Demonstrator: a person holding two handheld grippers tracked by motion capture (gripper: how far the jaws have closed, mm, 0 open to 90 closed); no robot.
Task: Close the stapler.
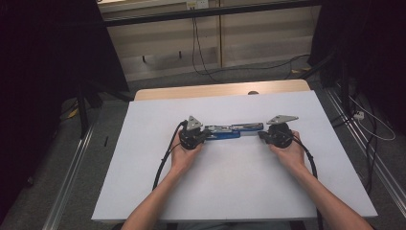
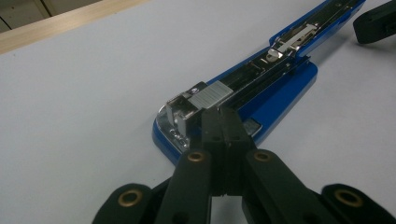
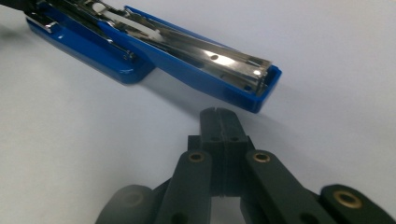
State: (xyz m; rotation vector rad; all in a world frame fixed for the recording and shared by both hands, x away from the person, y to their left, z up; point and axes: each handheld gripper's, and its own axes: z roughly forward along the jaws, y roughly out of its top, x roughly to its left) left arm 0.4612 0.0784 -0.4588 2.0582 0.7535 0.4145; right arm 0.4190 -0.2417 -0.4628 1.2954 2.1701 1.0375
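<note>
A blue stapler point(image 1: 229, 131) lies swung fully open, flat near the middle of the white bench point(image 1: 230, 191), its long axis parallel to the far edge. The base and metal magazine point(image 2: 243, 81) point toward the left gripper point(image 1: 203, 135), whose fingers point(image 2: 223, 122) are pressed together, tips resting on the magazine's front end. The lid point(image 3: 201, 63), its inner rail facing up, stretches toward the right gripper point(image 1: 262, 135); those fingers point(image 3: 223, 122) are also closed, empty, just short of the lid's tip. Risks, as I judge them: the left tips may skid off the slick metal, or a push from the right could slide the whole stapler sideways, since nothing clamps it.
</note>
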